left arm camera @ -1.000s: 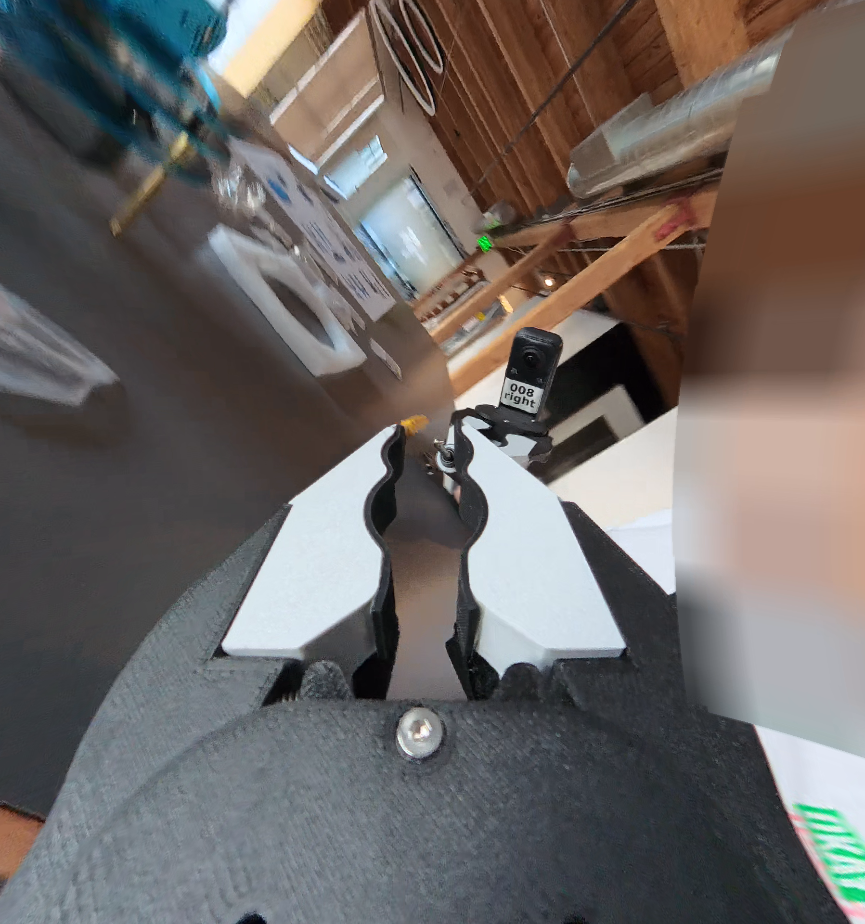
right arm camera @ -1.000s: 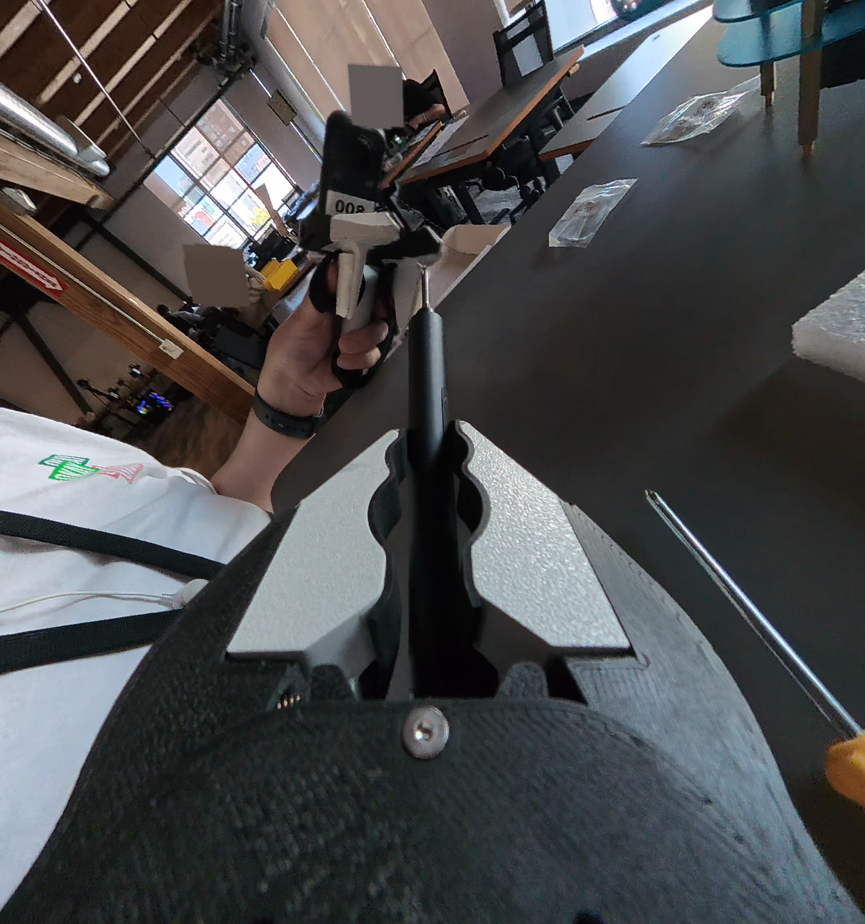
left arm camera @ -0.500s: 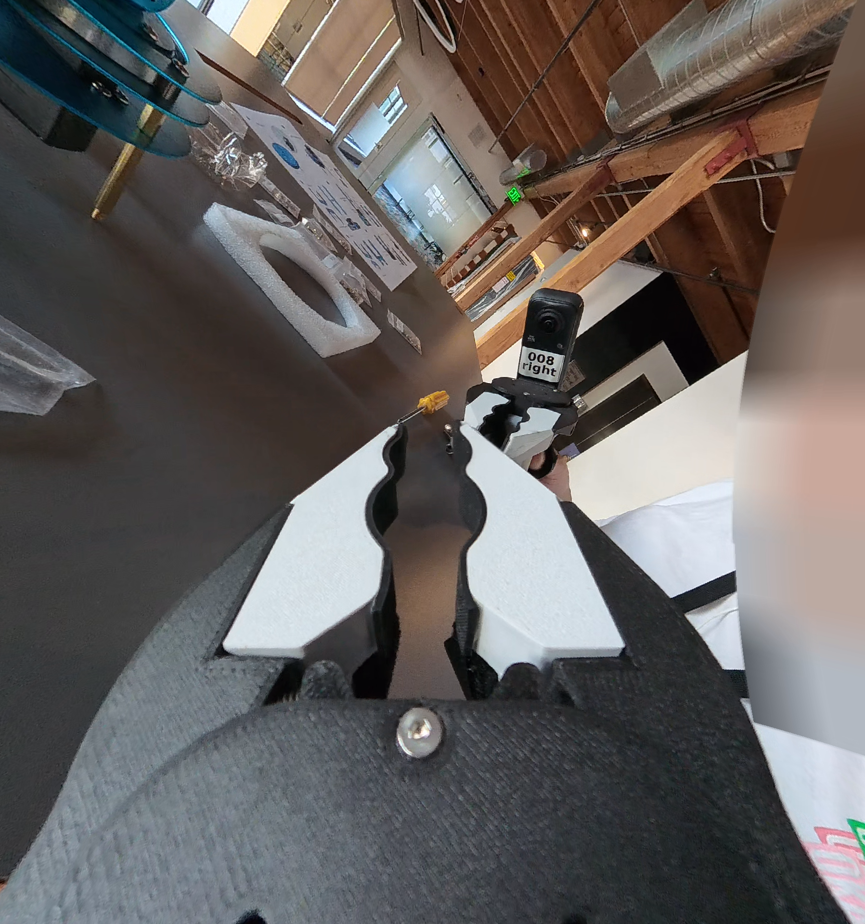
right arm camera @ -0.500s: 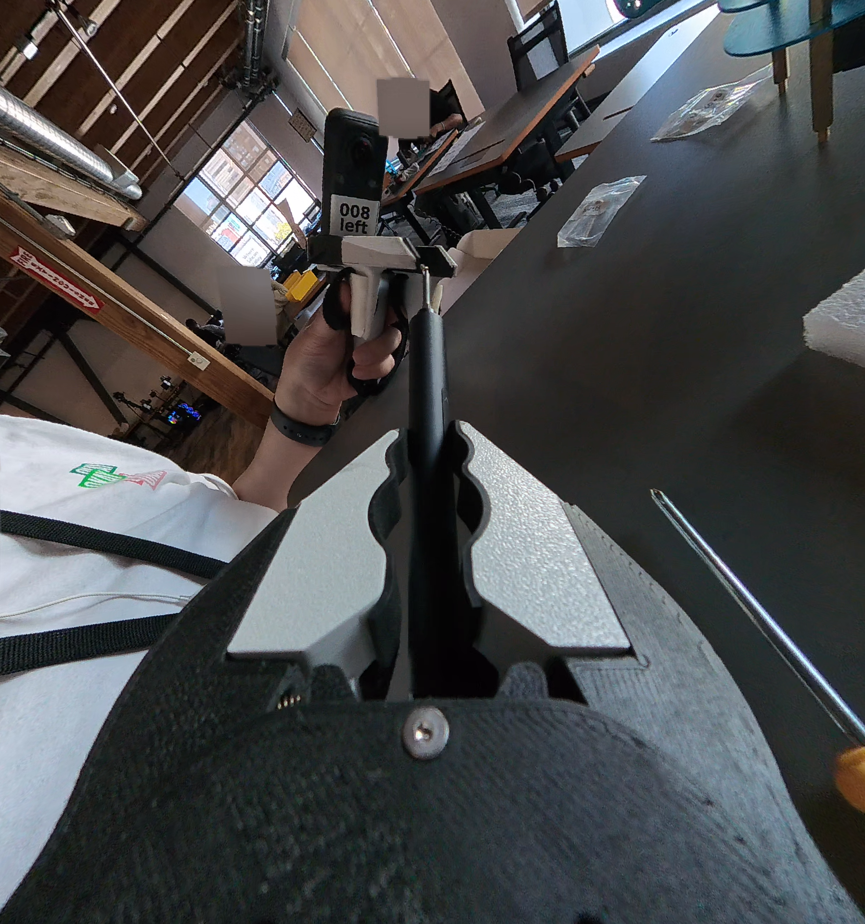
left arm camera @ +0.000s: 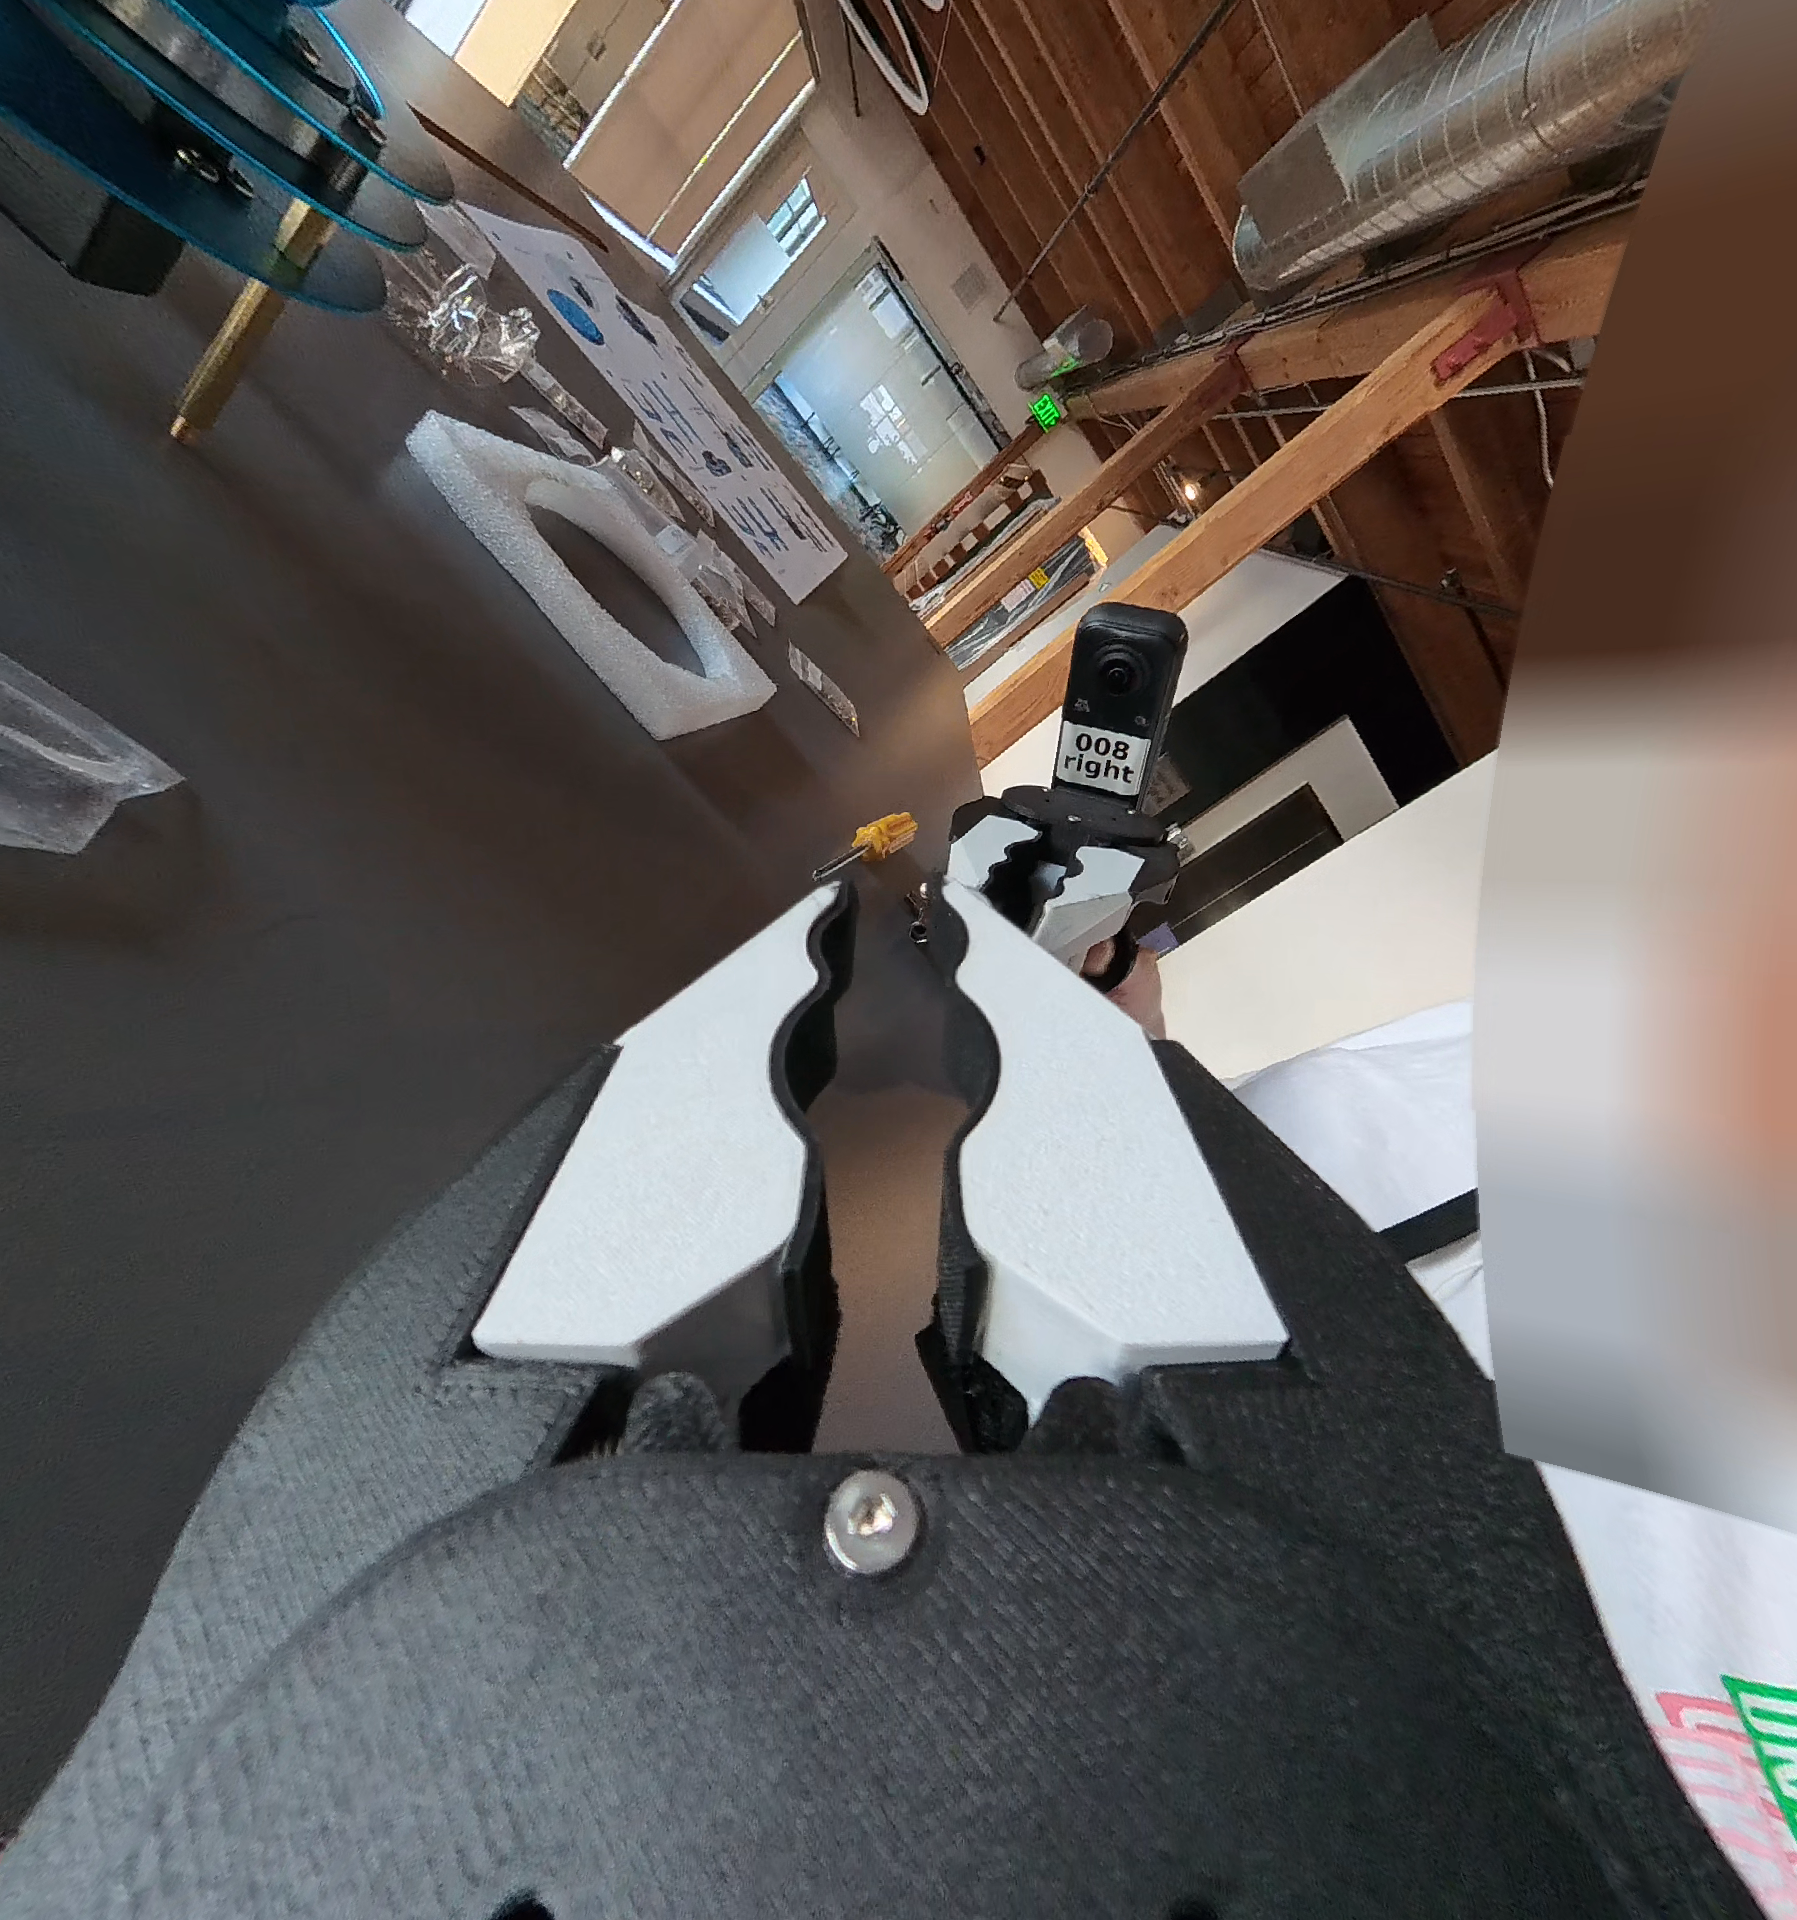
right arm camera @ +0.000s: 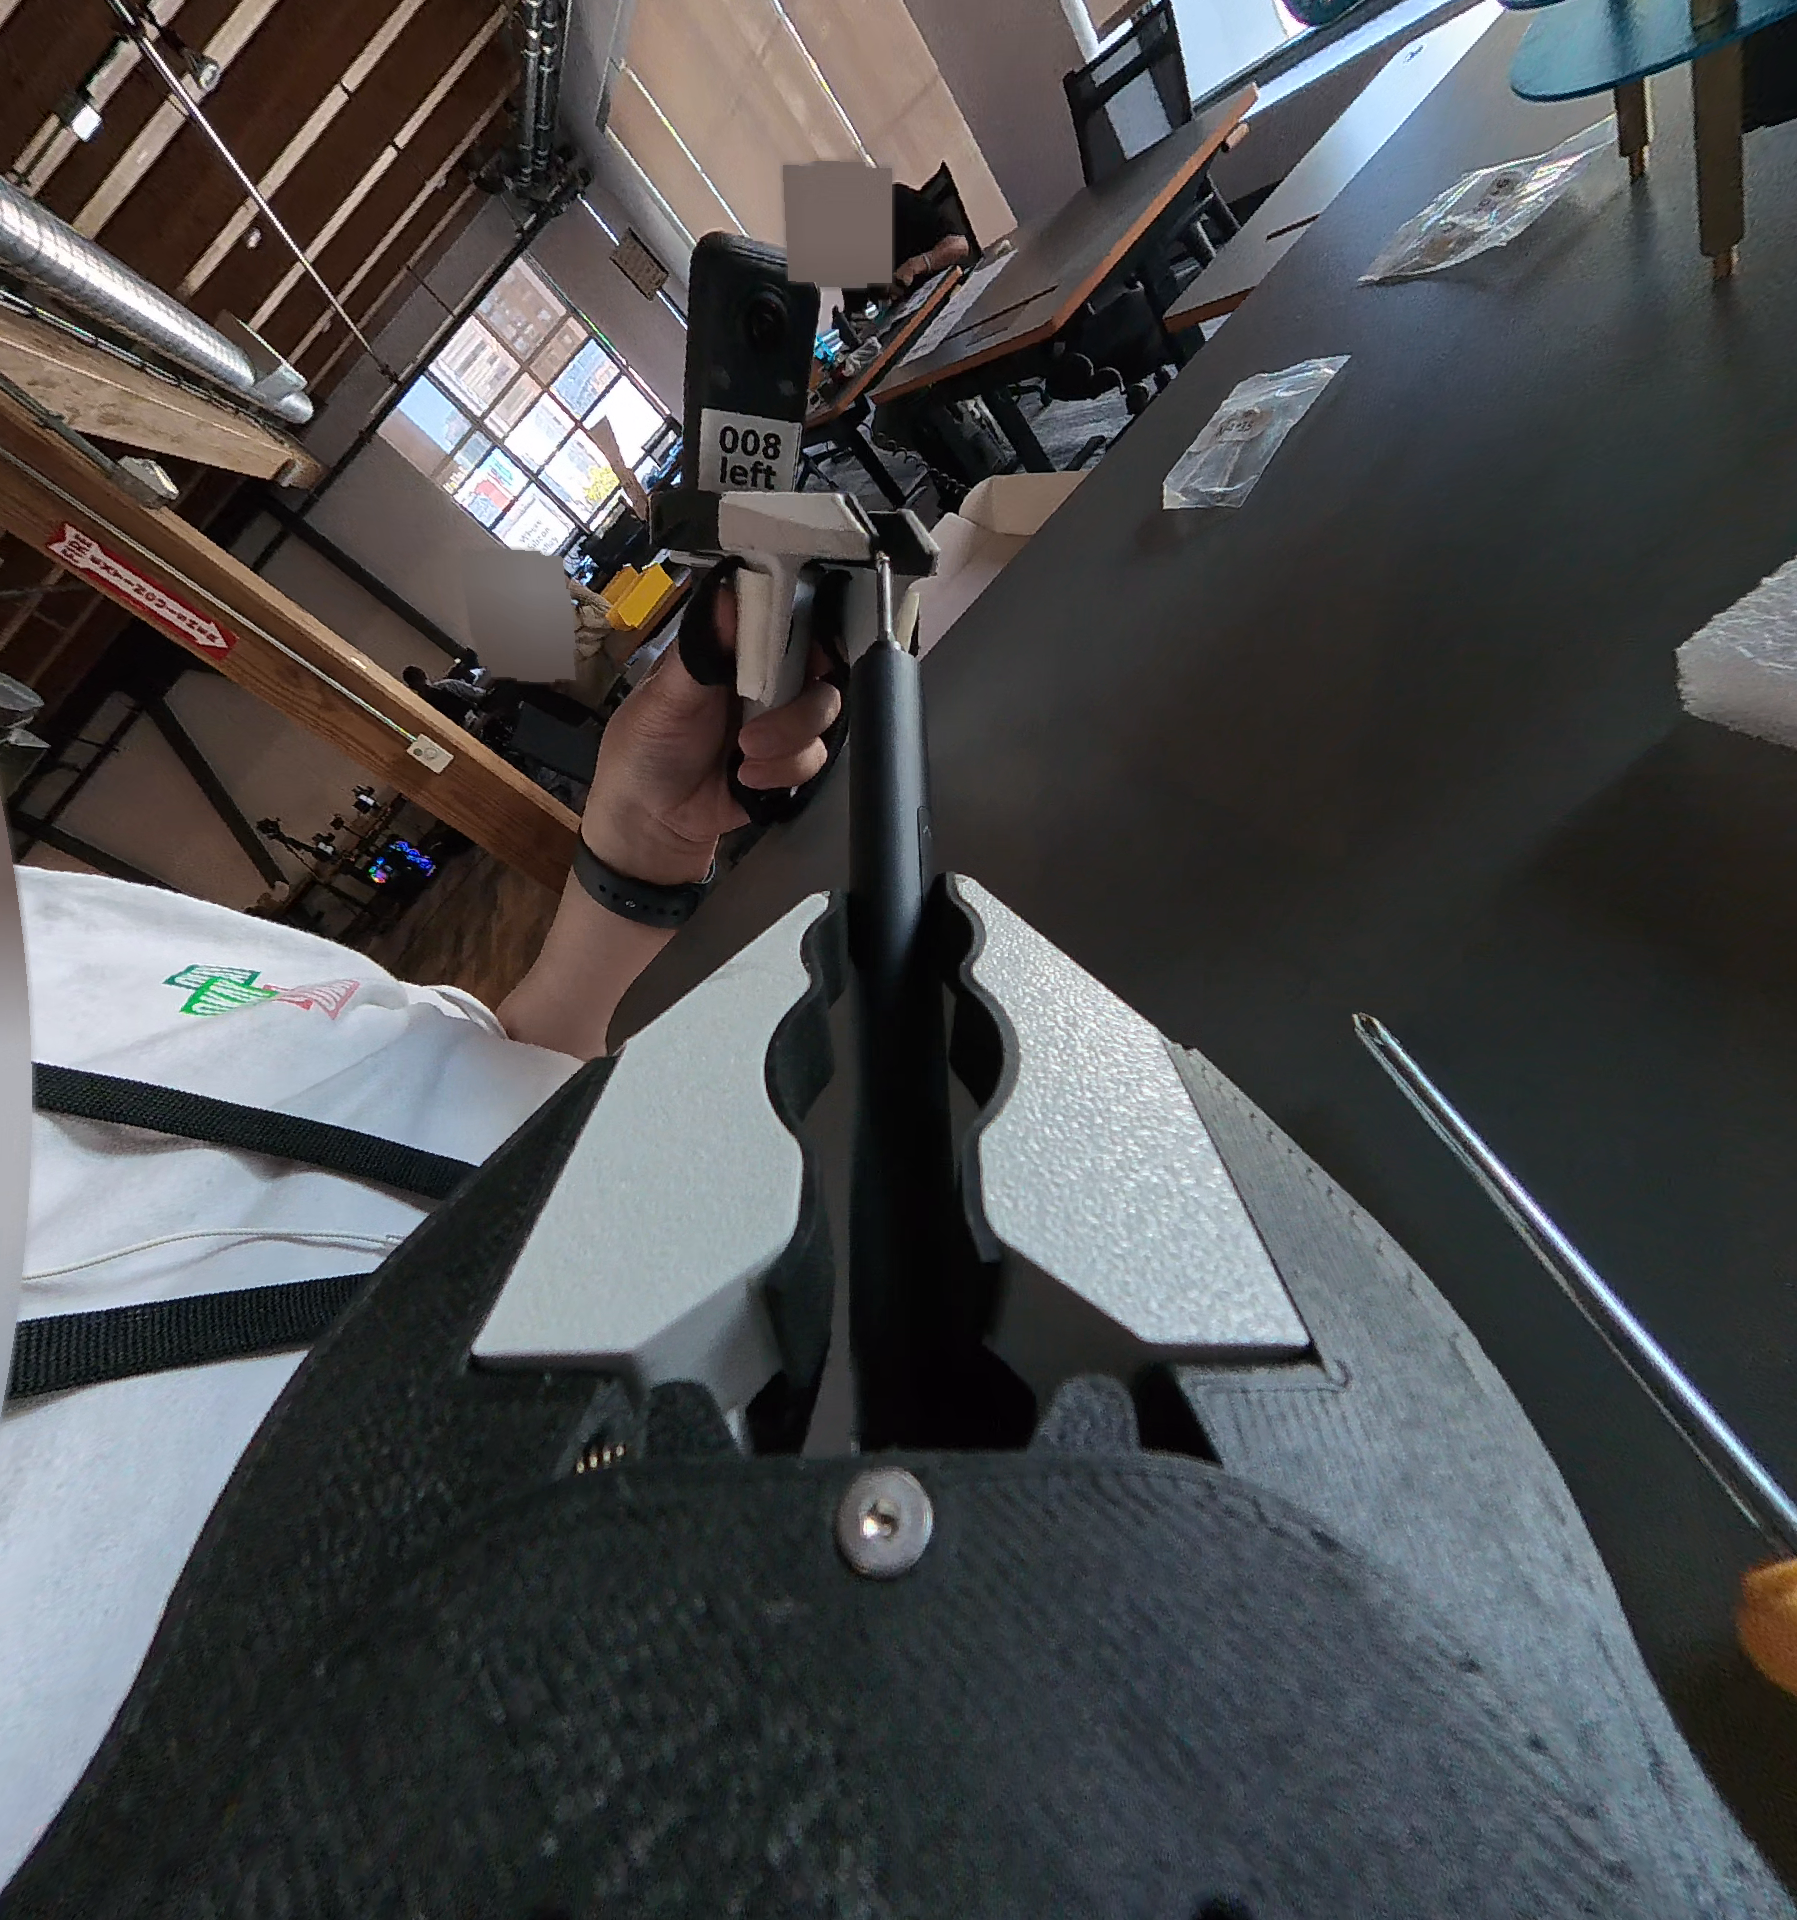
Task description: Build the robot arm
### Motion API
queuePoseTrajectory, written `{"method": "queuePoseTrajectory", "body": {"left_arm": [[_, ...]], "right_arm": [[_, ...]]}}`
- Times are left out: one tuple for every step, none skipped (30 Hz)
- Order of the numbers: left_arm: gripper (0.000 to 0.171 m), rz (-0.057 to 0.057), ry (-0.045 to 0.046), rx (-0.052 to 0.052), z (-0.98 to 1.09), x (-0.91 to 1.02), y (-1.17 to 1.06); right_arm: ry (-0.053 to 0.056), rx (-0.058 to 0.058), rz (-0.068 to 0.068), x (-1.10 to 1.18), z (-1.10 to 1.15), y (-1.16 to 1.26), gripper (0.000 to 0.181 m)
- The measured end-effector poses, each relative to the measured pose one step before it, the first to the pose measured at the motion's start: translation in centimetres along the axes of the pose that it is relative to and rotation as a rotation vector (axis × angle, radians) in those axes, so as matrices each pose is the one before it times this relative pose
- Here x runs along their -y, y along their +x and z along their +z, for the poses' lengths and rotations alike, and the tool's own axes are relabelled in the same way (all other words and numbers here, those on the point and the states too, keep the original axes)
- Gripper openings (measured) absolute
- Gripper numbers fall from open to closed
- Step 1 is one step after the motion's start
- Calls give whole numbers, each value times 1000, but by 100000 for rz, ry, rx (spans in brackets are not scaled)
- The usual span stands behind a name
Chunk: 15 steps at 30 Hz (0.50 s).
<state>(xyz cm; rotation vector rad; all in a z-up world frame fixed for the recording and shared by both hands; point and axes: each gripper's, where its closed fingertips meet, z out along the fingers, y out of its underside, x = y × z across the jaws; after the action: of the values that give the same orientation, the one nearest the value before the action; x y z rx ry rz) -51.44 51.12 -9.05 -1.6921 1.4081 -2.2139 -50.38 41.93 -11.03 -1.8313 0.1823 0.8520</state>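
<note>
A slim black electric screwdriver is pinched lengthwise in the right hand-held gripper, its bit aimed at the empty, slightly parted left hand-held gripper facing it just beyond

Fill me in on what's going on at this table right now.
A person in a white shirt holds a gripper in each hand above a dark table. The right gripper is shut on a slim black electric screwdriver, bit pointing toward the left gripper, which is open and empty. An orange-handled screwdriver lies on the table beside the right gripper. Farther off sit a white foam ring, clear plastic bags and a blue tiered stand.
</note>
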Motion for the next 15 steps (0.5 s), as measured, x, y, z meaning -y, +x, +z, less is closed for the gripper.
{"method": "queuePoseTrajectory", "body": {"left_arm": [[11,36,-299,137,43,-35,-15],[11,-11,-166,19,16,-26,0],[11,-54,-28,-68,-2,-4,13],[9,-47,9,-160,-21,-15,14],[9,-70,40,-237,-5,-6,35],[8,-208,-3,-69,-13,-14,-16],[8,-229,-235,-86,13,-44,-2],[7,-96,-469,-77,40,-62,-12],[6,-29,-550,282,55,-67,-46],[6,63,-495,423,57,-57,-47],[6,151,-376,250,50,-50,-21],[6,19,-111,72,14,-5,-7],[6,-157,258,-96,-22,30,-11],[6,-205,425,-428,-39,55,38],[6,-279,433,-357,-53,51,24]], "right_arm": [[174,114,313,22,-14,15,15],[166,98,205,19,-21,9,15],[157,-105,112,28,-7,19,15],[88,-86,71,10,-10,25,15],[-32,109,86,-3,4,-5,15],[-38,65,27,-9,8,-2,15],[50,-37,-39,7,3,8,15],[20,55,-38,3,1,-5,15],[-29,26,50,-7,8,2,15],[-16,1,91,0,5,10,15],[24,71,45,1,-1,0,15],[-21,33,9,1,7,-3,15],[-5,-49,-54,-1,0,11,15],[-49,-45,-38,-12,1,2,16],[-79,-4,16,-10,14,11,15]]}}
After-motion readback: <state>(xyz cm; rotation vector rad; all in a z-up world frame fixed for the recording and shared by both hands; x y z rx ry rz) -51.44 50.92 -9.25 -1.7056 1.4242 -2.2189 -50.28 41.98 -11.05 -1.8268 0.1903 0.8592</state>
